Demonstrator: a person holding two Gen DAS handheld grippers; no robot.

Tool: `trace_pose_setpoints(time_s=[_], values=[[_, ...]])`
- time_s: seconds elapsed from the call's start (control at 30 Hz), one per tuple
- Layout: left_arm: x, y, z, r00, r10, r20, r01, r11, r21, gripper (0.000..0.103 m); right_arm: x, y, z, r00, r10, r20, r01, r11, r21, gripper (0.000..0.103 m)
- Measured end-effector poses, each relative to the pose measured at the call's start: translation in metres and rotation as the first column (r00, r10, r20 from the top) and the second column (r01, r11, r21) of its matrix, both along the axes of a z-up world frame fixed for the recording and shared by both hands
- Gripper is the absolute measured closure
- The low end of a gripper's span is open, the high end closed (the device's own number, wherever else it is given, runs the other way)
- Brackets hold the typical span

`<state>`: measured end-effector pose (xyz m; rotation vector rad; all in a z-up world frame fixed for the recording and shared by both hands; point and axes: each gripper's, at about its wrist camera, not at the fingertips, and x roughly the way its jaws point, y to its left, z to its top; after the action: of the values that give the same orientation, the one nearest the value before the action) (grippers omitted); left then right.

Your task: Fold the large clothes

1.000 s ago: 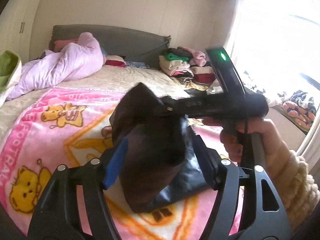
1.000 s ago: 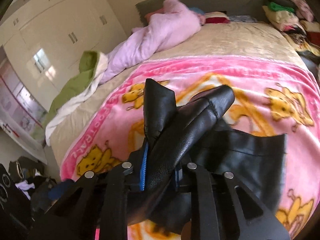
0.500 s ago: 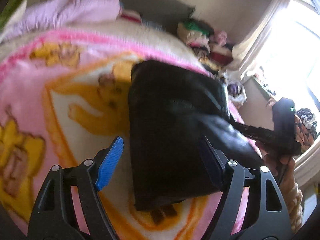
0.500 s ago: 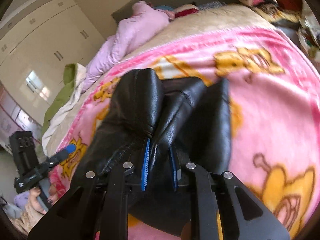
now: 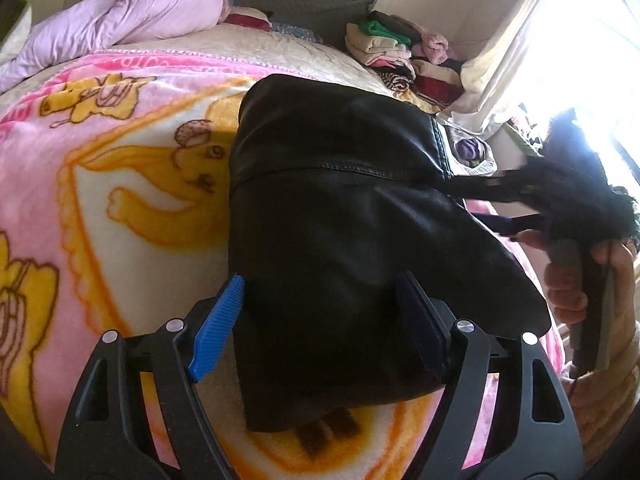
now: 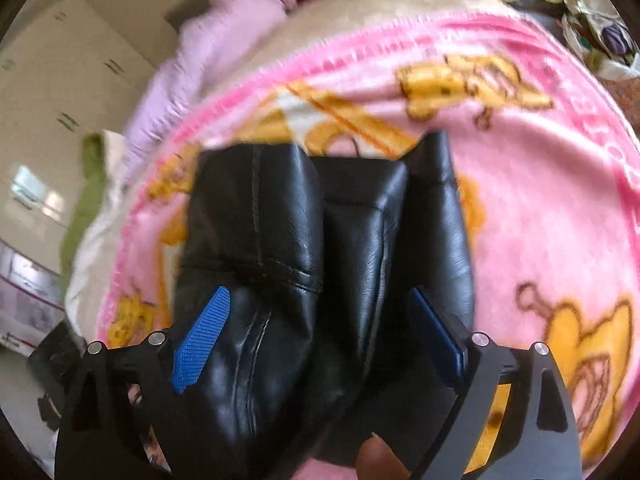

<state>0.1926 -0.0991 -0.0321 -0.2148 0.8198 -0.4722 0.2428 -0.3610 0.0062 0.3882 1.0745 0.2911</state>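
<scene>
A black leather garment (image 5: pixel 340 220) lies folded in a thick bundle on the pink cartoon blanket (image 5: pixel 120 168). My left gripper (image 5: pixel 320 320) is open, its blue pads either side of the bundle's near end. My right gripper (image 6: pixel 320 328) is open too, its pads astride the garment (image 6: pixel 288 260) from the other side. In the left wrist view the right gripper (image 5: pixel 500 200) shows at the garment's right edge, held by a hand.
A crumpled lilac duvet (image 5: pixel 120 28) lies at the head of the bed. A stack of folded clothes (image 5: pixel 384 48) sits at the far right corner by the curtain (image 5: pixel 520 52). White wardrobes (image 6: pixel 60 80) stand to the left of the bed.
The garment was lowered from the air onto the blanket. My left gripper opened first, then my right gripper let go and opened wide.
</scene>
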Motion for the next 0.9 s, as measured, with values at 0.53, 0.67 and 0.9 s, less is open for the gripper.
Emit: trace_pose_setpoints(time_s=[0.53,0.67,0.9], values=[[0.010,-0.017,0.054,0.997,-0.007,0.073,0.005,1.000,0.027,0.024,-0.035,-0.035,0.074,0.938,0.042,0.345,0.017,0.986,-0.166,0.090],[0.023,-0.041,0.026,0.999,-0.046,-0.014,0.046,0.998,0.052,0.019,-0.028,-0.064,0.012,0.972,-0.041,0.231,0.080,0.984,-0.161,0.088],[0.026,-0.050,-0.002,0.995,-0.061,-0.081,0.062,0.998,0.009,0.013,-0.039,-0.084,-0.035,0.967,-0.135,0.217,0.155,0.985,-0.077,0.069]])
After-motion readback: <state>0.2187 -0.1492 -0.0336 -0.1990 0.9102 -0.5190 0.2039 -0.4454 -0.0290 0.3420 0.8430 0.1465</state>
